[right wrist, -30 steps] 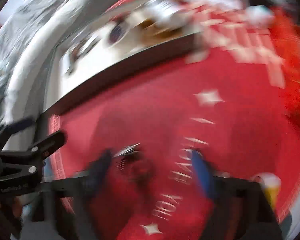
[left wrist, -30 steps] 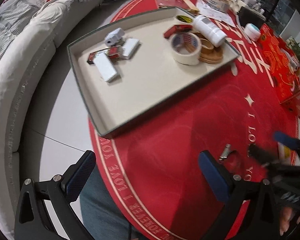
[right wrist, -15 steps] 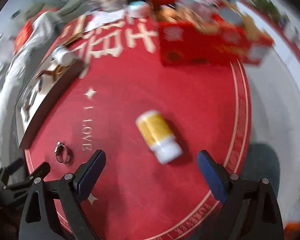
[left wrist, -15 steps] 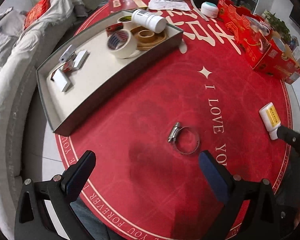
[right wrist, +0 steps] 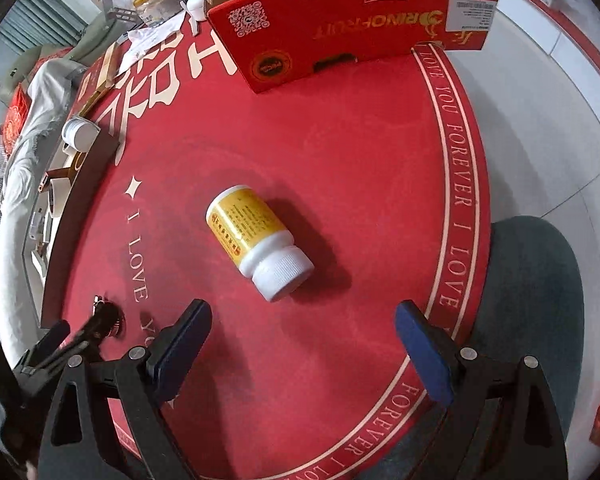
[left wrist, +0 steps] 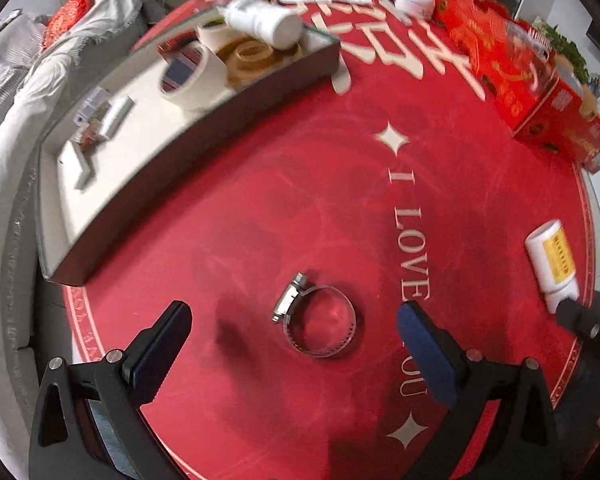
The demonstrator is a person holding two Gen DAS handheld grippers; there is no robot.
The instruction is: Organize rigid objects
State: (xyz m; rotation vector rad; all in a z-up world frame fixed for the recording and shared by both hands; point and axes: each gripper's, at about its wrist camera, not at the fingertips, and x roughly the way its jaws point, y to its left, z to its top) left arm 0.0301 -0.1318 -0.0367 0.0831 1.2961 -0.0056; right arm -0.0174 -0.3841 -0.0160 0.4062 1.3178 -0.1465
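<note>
A: What did the surface look like under the fingers?

B: A round red tablecloth [right wrist: 340,152] with a matte, slightly worn face, cream stars and lettering printed round its rim. Pale tiled floor showed past its edge, and a grey fabric sofa [left wrist: 16,92] curved along the far left.

A: And the biggest things beyond the fingertips?

B: Ahead of the right gripper [right wrist: 302,344], far out, stood a red cardboard fruit box [right wrist: 352,20], glossy, with cut-out edges. Up and left of the left gripper [left wrist: 294,340] sat a shallow rectangular tray [left wrist: 204,136] with dark walls and a pale floor, holding tape rolls [left wrist: 192,76], a lying white bottle [left wrist: 264,20] and small flat blocks.

A: The task pieces?

B: A white plastic pill bottle [right wrist: 258,240], cylindrical, yellow label, ribbed cap, lay on its side just ahead of the right fingers and between their lines. A thin steel hose clamp [left wrist: 318,320], a perforated ring with a screw housing, lay flat between the left fingers' tips, touching neither.

A: Were the fingers gripping anything?

B: No. Both pairs were spread wide and empty, blue pads bare.

A: What had changed?

B: Half a second earlier the clamp lay further ahead of the left fingers; now it sat level with them, and the tray appeared larger and blurred. The right view had sharpened, with the bottle more centred between the fingers.
</note>
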